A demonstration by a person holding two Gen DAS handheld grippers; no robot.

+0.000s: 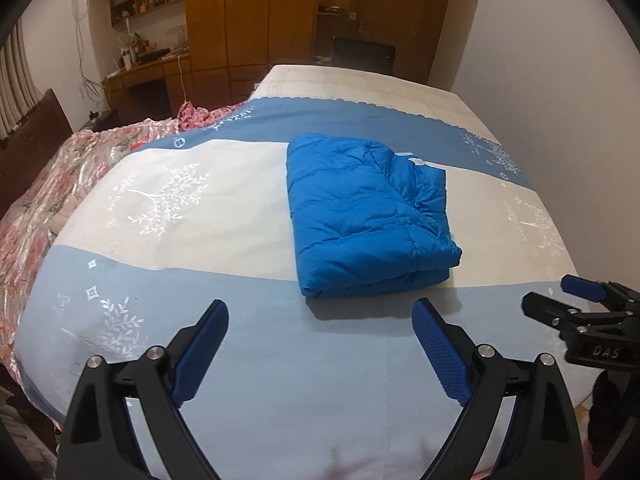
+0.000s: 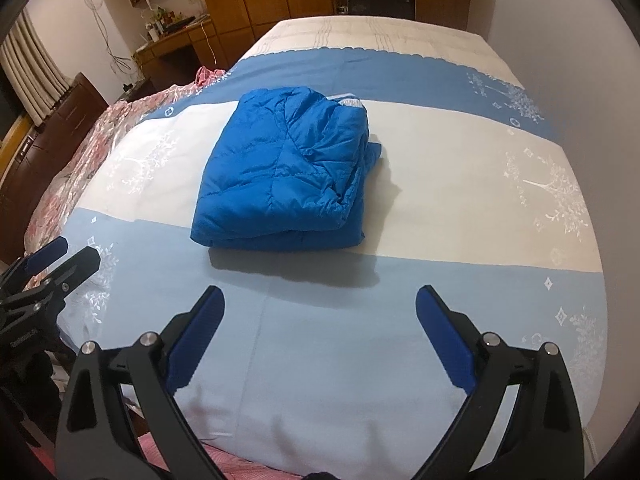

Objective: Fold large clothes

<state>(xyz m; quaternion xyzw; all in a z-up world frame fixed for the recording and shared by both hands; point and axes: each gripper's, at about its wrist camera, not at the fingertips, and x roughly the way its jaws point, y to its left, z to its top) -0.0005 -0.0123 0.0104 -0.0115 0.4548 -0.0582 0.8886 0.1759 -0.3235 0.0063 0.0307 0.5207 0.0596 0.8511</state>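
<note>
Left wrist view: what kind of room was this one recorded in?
Most likely a home bedroom. A bed with a blue-and-white printed cover fills the view, tall wooden wardrobes line the far wall, and a cluttered desk with bookshelves stands beside them. A folded blue jacket lies on the bed.

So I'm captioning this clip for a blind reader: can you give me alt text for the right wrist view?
A blue puffer jacket, folded into a neat square bundle, lies on a bed covered in blue and white striped bedding. The right tongs are open and empty in the foreground, short of the jacket. The left tongs show at the left edge.
</note>
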